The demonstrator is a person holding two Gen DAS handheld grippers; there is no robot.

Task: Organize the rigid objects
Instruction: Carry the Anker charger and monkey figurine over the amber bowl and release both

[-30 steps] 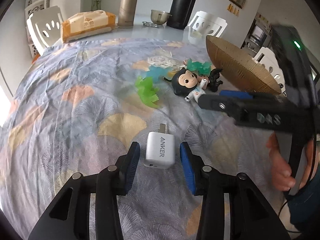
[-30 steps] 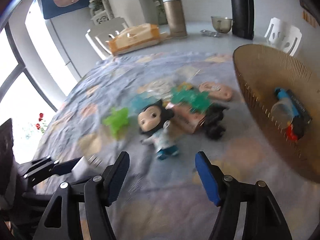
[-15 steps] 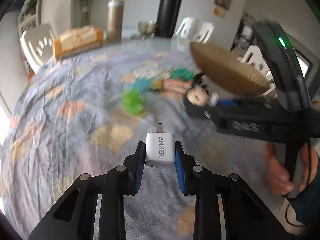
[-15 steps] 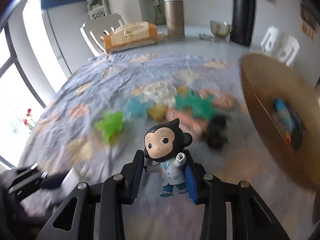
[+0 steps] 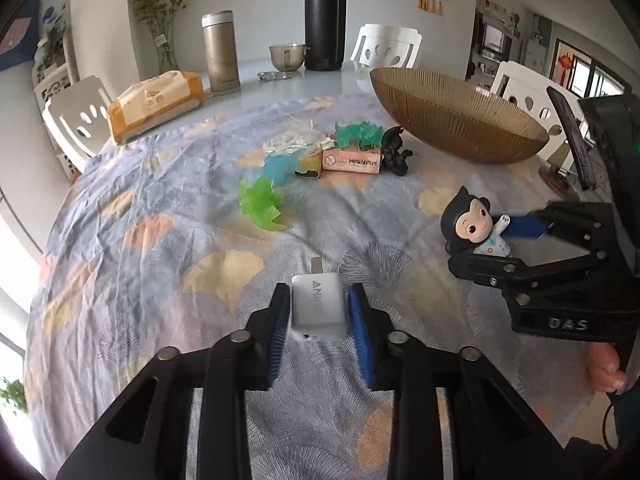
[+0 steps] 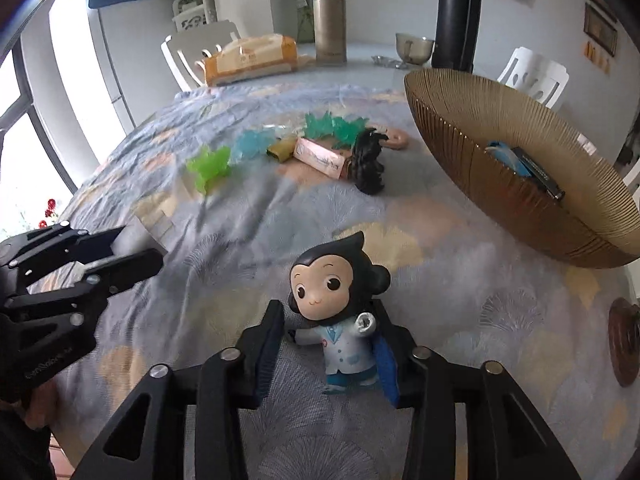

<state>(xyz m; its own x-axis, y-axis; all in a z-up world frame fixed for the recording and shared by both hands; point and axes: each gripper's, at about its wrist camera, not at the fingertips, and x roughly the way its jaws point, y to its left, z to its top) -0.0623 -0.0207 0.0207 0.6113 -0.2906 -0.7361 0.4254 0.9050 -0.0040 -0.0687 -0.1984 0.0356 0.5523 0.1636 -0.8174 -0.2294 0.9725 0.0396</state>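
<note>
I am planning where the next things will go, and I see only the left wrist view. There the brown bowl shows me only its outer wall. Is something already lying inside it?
Observer: Yes. In the right wrist view, the brown bowl holds a blue item and a dark flat box, next to each other.
Operator: Thank you. Is anything hidden behind the black figure?
Observer: Yes, a pink oval thing lies on the cloth just behind the black figure, on the side towards the bowl.
</note>
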